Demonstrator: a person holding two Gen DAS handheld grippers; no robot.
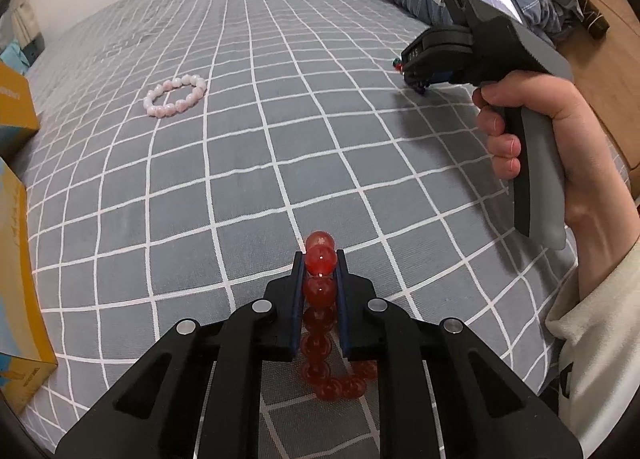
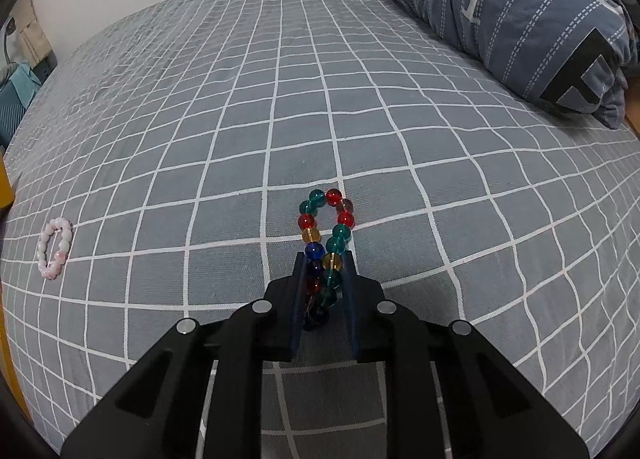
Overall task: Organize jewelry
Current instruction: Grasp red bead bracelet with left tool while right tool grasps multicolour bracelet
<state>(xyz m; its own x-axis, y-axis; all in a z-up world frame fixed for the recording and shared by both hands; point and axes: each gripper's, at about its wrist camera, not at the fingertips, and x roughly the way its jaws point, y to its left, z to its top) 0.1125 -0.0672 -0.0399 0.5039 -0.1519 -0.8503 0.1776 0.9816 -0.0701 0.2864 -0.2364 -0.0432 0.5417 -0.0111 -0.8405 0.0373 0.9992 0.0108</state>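
Note:
My left gripper (image 1: 320, 259) is shut on a red bead bracelet (image 1: 320, 287); its loop hangs below between the fingers, above the checked bedsheet. My right gripper (image 2: 325, 259) is shut on a multicolour bead bracelet (image 2: 326, 219) whose far end lies on the sheet. The right gripper also shows in the left wrist view (image 1: 416, 79), low on the bed at the right, held by a hand. A pink bead bracelet (image 1: 176, 95) lies flat on the sheet at the left; it also shows in the right wrist view (image 2: 55, 247).
The grey checked bedsheet (image 1: 280, 119) covers the bed. A blue patterned duvet (image 2: 520, 11) is bunched at the back right. Yellow cardboard boxes (image 1: 20, 259) stand at the left edge. A wooden surface (image 1: 608, 71) is at the right.

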